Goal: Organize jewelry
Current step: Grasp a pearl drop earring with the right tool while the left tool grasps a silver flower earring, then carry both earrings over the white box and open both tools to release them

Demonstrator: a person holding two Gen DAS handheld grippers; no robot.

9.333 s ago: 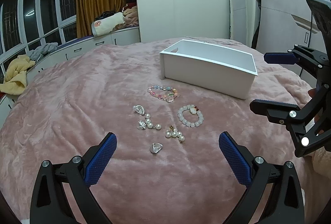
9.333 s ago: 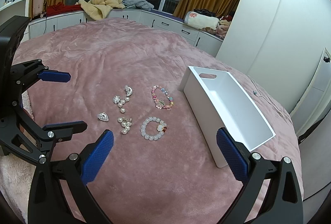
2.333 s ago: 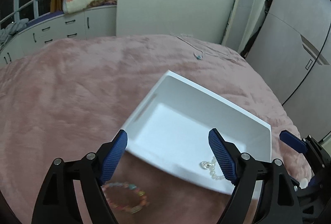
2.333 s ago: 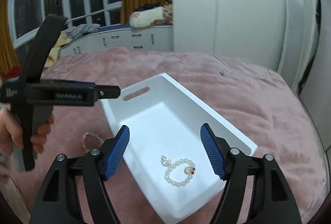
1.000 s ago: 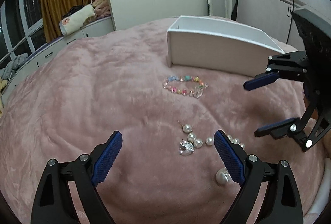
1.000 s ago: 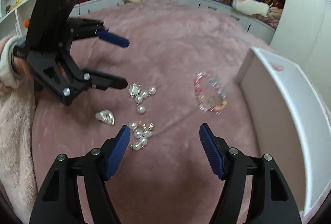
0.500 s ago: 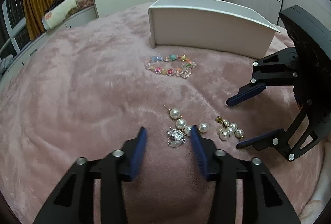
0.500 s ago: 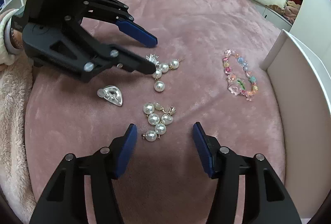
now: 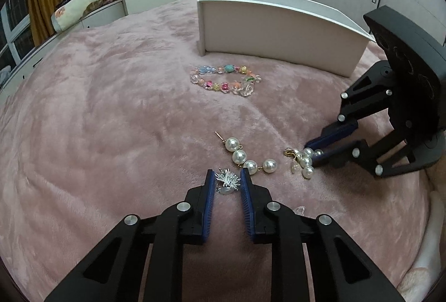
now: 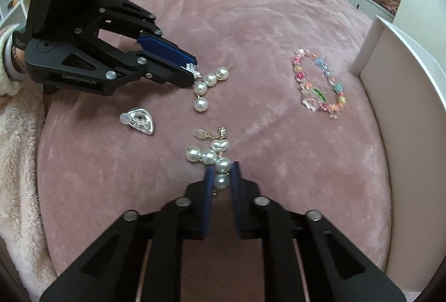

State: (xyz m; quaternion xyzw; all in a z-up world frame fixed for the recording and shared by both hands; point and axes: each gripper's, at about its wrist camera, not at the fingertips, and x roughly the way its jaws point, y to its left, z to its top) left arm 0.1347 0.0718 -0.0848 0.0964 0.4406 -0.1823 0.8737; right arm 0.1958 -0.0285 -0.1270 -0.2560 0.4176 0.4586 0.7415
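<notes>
Pink blanket [image 9: 111,107]: each tool [image 9: 227,183] [image 10: 222,176] pinches a pearl earring [image 9: 245,160] [image 10: 214,155].

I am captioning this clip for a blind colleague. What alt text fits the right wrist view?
The right gripper closes its blue fingers on a pearl cluster earring lying on a pink plush blanket. Left of it, the left gripper pinches the silver end of a pearl drop earring; a silver ear cuff, a colourful beaded bracelet and a white box lie nearby.
</notes>
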